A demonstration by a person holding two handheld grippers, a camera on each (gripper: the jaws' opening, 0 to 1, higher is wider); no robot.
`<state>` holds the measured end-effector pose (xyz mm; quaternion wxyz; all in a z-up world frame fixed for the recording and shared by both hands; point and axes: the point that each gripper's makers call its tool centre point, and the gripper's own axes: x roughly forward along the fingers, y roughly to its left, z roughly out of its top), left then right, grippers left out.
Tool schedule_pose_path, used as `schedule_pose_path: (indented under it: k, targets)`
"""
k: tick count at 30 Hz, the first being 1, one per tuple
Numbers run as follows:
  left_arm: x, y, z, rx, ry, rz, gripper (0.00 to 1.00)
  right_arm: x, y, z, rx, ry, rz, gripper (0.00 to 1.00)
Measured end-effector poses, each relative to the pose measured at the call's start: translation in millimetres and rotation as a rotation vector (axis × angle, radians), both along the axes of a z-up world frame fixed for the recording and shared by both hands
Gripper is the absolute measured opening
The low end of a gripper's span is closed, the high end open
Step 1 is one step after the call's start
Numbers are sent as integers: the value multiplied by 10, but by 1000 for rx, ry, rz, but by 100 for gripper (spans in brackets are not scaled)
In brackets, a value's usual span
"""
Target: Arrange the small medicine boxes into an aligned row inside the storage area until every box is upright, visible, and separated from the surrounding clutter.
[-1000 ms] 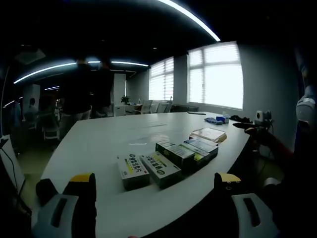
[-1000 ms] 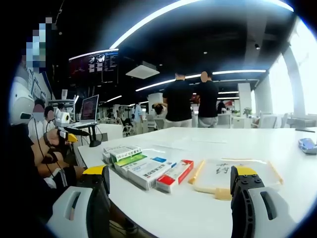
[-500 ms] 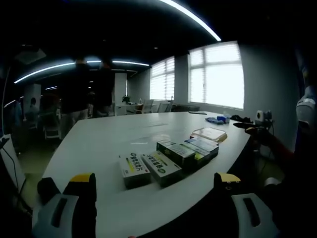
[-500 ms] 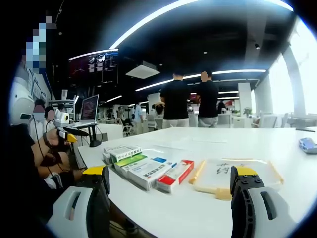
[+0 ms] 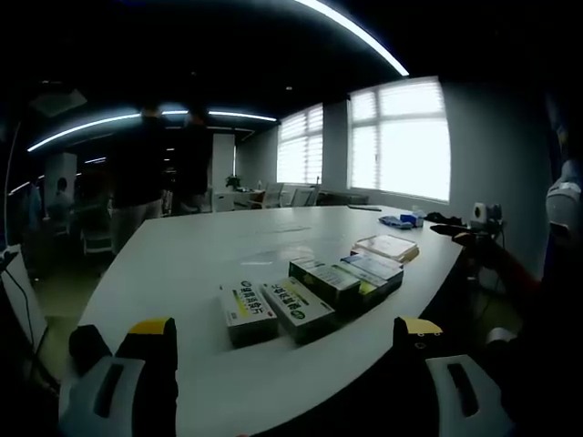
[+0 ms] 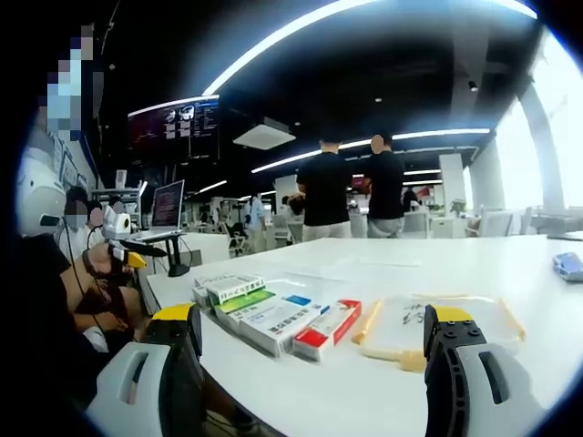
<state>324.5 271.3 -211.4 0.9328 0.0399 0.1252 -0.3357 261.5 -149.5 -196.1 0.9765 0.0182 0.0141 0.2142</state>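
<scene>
We see the medicine boxes [image 5: 305, 296] lying flat in a touching cluster at centre frame on the white table [image 5: 191, 259]. Left gripper [image 5: 287, 341] hangs released at lower frame, holding nothing. Right gripper [image 6: 314, 332] likewise spread and empty, boxes [image 6: 273, 314] left of centre, a clear pouch [image 6: 437, 323] just beside them

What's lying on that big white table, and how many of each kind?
medicine boxes: 5, side by side
clear tray with yellow edges: 1
small blue item farther off: 1
Total: 7
</scene>
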Motion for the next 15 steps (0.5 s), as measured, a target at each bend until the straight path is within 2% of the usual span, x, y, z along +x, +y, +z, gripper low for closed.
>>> schedule_pose_path:
  k: [11, 15]
  targets:
    - [16, 35, 38, -4, -8, 11, 99, -29, 16, 58, 18, -13, 11, 100]
    - [22, 34, 63, -24, -13, 10, 99, -39, 9, 72, 17, -15, 8, 100]
